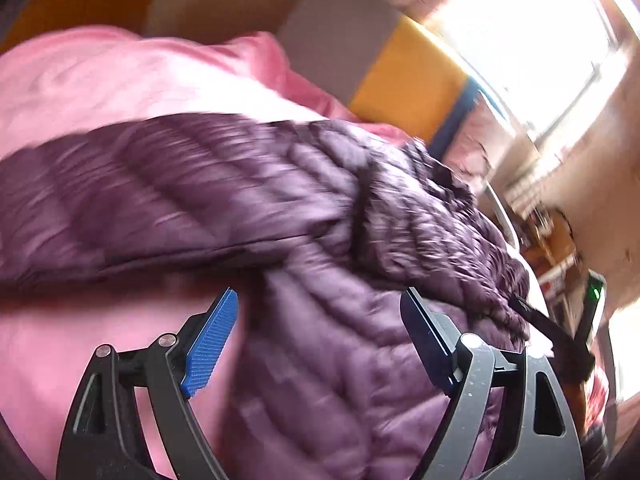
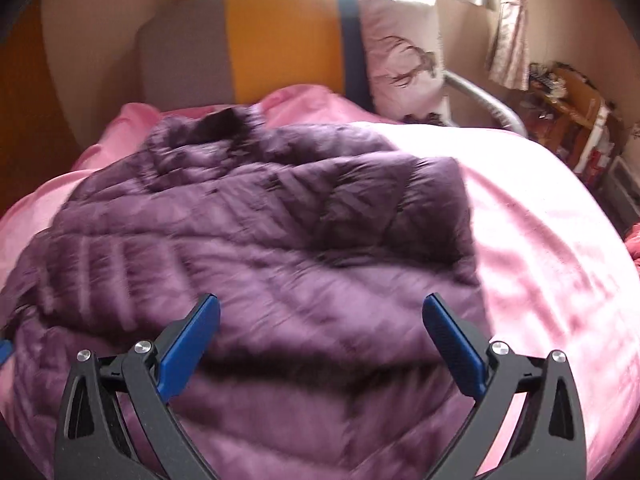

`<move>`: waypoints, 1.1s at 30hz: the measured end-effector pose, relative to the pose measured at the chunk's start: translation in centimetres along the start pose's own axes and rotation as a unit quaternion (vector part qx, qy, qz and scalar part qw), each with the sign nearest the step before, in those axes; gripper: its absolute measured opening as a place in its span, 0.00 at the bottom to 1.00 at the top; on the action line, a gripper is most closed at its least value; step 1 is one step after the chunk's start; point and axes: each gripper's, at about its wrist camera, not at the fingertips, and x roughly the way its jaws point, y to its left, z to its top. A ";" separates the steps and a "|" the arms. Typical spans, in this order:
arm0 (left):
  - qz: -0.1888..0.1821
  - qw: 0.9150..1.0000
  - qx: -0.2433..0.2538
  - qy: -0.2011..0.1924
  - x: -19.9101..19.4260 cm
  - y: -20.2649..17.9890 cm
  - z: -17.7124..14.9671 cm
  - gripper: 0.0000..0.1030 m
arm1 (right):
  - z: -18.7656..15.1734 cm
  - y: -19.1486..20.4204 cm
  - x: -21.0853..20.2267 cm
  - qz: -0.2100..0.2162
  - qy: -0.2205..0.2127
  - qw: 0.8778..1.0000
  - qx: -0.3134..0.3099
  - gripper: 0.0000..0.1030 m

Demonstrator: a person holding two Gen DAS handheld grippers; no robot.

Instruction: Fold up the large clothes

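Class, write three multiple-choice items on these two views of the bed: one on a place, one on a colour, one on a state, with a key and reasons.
1. Where does the purple jacket lie?
A. On the pink bedding
B. On a chair
C. On the floor

2. What colour are the right tool's finger pads?
A. Red
B. Blue
C. White

3. How do both tools' jaws stand?
A. Shut on fabric
B. Shut empty
C. Open

Key: 1 A, pink bedding surrounds it; 2 B, both pads show blue; 3 C, the left tool also gapes, gripping nothing.

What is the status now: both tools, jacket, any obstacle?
Left tool open, right tool open, nothing gripped. Purple jacket partly folded on pink bed cover. No obstacle seen.
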 end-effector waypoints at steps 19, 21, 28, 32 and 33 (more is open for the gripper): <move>0.116 0.916 -0.358 -0.140 -13.2 23.1 -0.9 0.29 | -5.8 6.0 0.3 0.078 0.032 0.994 -0.066 0.98; 0.119 0.924 -0.335 -0.140 -13.4 22.7 -0.5 0.19 | -5.8 6.2 0.5 0.076 0.032 0.994 -0.067 0.98; 0.097 0.961 -0.200 -0.167 -14.3 16.2 1.9 0.19 | -5.9 6.3 0.3 0.072 0.031 0.994 -0.070 0.98; 0.076 0.977 -0.119 -0.161 -12.4 10.8 2.8 0.19 | -6.0 6.3 0.3 0.072 0.030 0.995 -0.069 0.98; 0.068 0.981 -0.093 -0.156 -11.6 9.2 2.9 0.19 | -6.0 6.2 0.3 0.073 0.030 0.994 -0.069 0.98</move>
